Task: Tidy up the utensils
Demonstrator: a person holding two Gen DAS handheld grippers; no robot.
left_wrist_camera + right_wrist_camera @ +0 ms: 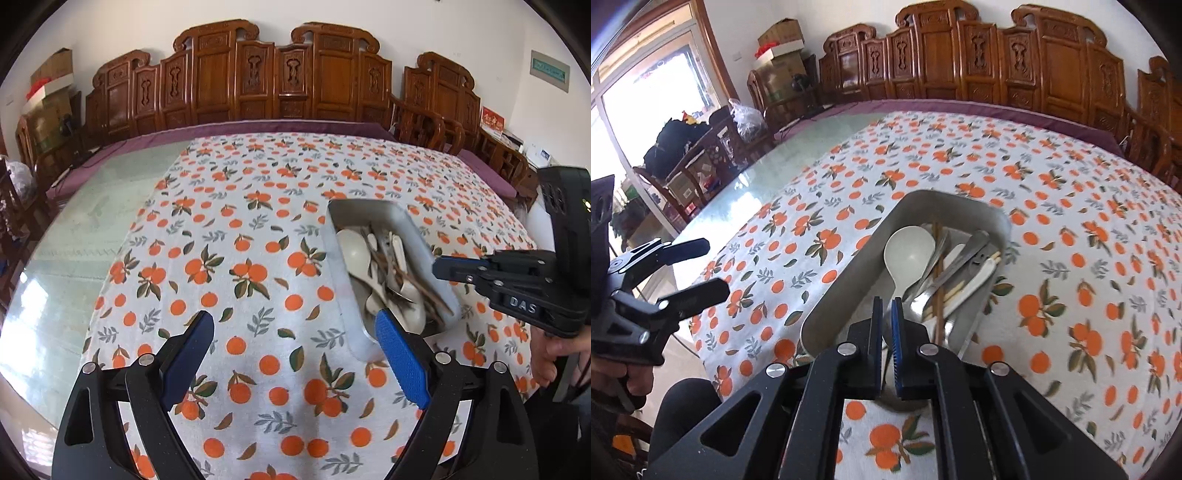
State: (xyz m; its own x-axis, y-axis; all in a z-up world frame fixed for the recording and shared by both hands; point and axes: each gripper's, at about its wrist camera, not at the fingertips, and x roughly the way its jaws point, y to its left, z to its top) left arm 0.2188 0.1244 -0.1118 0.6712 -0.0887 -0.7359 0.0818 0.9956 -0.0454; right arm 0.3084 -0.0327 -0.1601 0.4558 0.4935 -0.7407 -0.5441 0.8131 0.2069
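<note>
Orange-printed white tablecloth [1071,295] covers the glass-topped table under both my tools. My right gripper [886,314] has its blue pads nearly together over the near end of the rectangular metal tray [827,314]; I cannot tell whether they pinch a thin handle. My left gripper [295,354] stands wide apart, holding nothing (tray just beside its right pad). Jumbled in the tray: pale plastic spoon [908,254], steel cutlery, brown chopsticks [937,266]. Carved wooden chairs [258,77] line the far wall.
</note>
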